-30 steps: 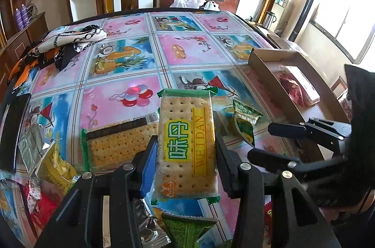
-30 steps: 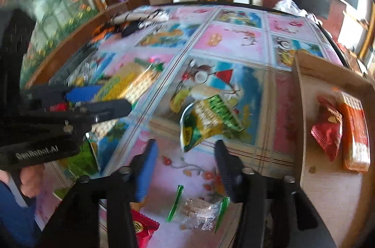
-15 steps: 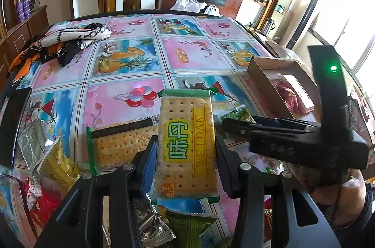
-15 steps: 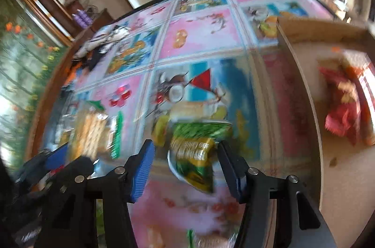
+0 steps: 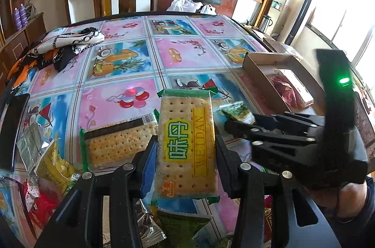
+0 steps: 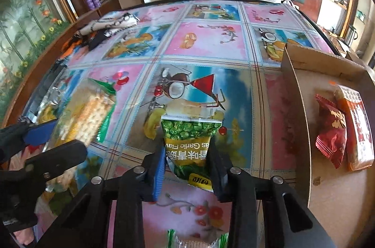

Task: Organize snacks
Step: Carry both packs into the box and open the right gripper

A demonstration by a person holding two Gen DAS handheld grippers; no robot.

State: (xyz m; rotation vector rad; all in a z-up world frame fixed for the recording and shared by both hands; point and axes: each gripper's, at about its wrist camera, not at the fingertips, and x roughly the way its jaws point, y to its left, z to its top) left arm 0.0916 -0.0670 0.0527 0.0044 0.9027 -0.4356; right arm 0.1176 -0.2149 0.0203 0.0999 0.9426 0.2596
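The right gripper (image 6: pixel 186 166) was closing its jaws on the green pea packet (image 6: pixel 191 144), bound for the cardboard box (image 6: pixel 295 93) at three o'clock, while the left gripper (image 5: pixel 185 154) held the cracker pack (image 5: pixel 186 144) clamped above the surface (image 5: pixel 131 53), ready.

Table (image 6: pixel 211 46) w/ snack packs (image 5: pixel 117 147), box (image 6: pixel 302 62), scarf (image 5: pixel 70 39).

Clear wrapper (image 6: pixel 198 239) (bottom edge) cut off; cracker pack (image 6: pixel 86 114) blurred.

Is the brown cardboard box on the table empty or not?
Not empty. The brown cardboard box holds a red crinkled snack packet and an orange wrapped biscuit bar, side by side.
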